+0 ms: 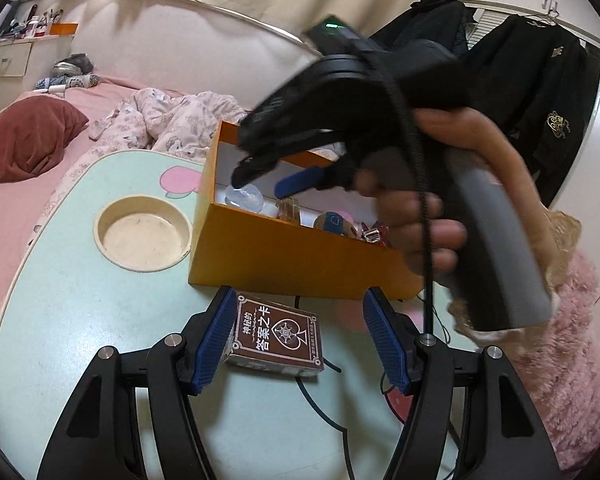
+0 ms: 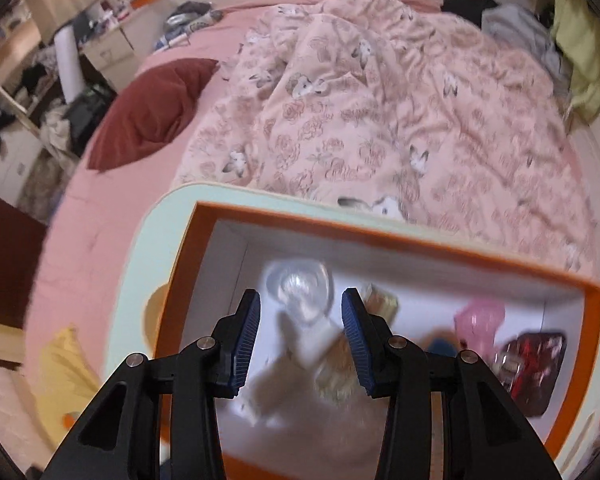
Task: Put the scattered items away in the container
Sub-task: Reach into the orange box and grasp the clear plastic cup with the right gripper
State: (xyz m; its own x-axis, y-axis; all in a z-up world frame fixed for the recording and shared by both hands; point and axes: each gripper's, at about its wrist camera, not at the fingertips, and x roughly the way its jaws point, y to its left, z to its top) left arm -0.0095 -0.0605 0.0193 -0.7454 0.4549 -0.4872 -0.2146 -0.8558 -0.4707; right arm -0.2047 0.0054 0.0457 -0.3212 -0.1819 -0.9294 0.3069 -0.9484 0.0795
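A person's hand (image 1: 440, 216) holds the right gripper (image 2: 300, 336) steeply tilted over the orange box (image 1: 292, 264), its blue fingers (image 2: 246, 344) set narrow with nothing pressed between them; the clear round object (image 2: 300, 288) on the box floor lies below the gap, apart from the pads. The box stands at the far side of the mint-green worktop (image 1: 60, 280), its far wall close to the worktop's far edge, beyond which the bed's floral quilt (image 2: 380, 112) rises. Inside the white-lined box lie several small things: a pink item (image 2: 480, 316) and a red-and-dark packet (image 2: 532, 360) toward the right end, a small amber bottle (image 1: 290, 208) near the middle; motion blur hides the rest.

The left gripper (image 1: 300, 344) hovers low over the near part of the worktop, its fingers (image 1: 216, 340) moderately wide, standing either side of a brown card deck (image 1: 276, 340) that lies flat just short of the box's near wall. The left pad sits against the deck's edge; the right pad stands clear of it. Left of the box a round recessed cup well (image 1: 142, 236) breaks the surface, with open worktop around it. Dark cables (image 1: 316, 404) trail across the near worktop.
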